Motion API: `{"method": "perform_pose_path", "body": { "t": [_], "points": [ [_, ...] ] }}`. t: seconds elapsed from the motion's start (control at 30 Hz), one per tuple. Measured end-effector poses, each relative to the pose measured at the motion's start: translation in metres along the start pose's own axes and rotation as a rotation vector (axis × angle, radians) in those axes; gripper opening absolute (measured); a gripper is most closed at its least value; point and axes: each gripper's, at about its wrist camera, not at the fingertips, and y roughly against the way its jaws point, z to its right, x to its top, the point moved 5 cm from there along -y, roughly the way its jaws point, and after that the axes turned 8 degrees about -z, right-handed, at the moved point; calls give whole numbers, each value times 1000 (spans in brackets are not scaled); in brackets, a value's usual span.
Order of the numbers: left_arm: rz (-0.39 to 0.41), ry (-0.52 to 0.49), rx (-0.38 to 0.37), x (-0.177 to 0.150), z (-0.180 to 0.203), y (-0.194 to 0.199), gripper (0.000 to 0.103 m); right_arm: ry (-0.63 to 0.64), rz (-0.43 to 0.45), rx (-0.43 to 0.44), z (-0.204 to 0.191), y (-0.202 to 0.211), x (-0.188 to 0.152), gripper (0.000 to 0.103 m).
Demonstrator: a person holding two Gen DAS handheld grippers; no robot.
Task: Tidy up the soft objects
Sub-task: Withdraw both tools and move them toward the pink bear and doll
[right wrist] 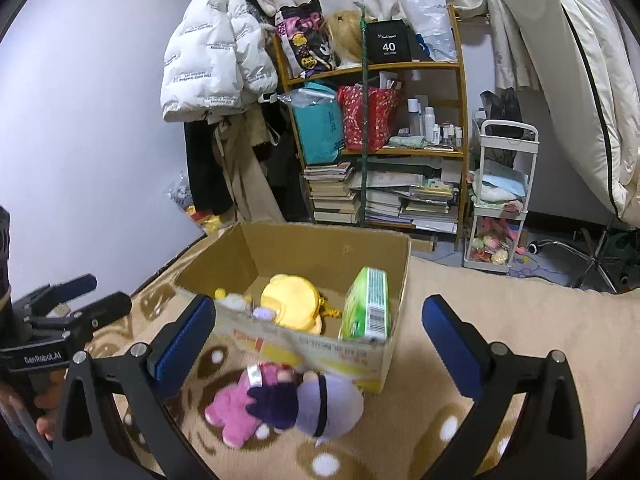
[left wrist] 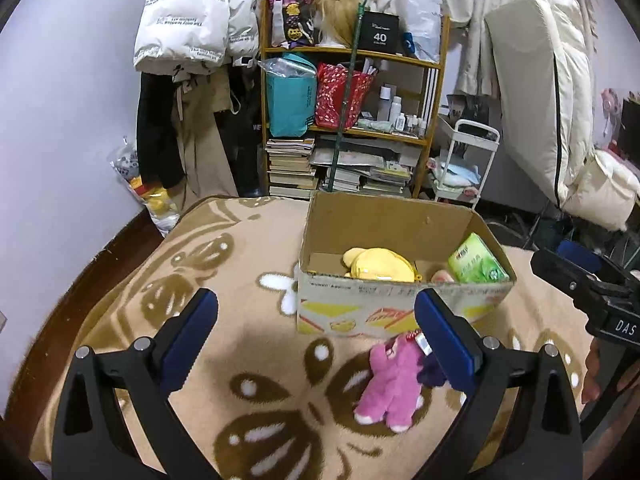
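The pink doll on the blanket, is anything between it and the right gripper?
Nothing visible. The right gripper is open above the pink doll, which lies on the blanket against the box's front wall. That wall must be cleared to drop it in.

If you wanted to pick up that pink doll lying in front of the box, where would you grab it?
Grip the pink doll across its soft pink body, coming from above. It lies flat on the blanket, and its big lilac head rests close against the box, so that end looks crowded.

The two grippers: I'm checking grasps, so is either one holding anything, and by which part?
Nothing is held. The left gripper and right gripper both stand open and empty; the pink plush doll lies loose on the blanket.
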Motion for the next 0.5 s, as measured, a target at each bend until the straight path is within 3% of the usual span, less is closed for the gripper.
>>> {"method": "perform_pose_path", "body": {
  "t": [0.5],
  "points": [
    [-101, -4, 0, -42, 8, 16, 98, 16, -103, 6, -12, 4, -35, 103]
  ]
}}
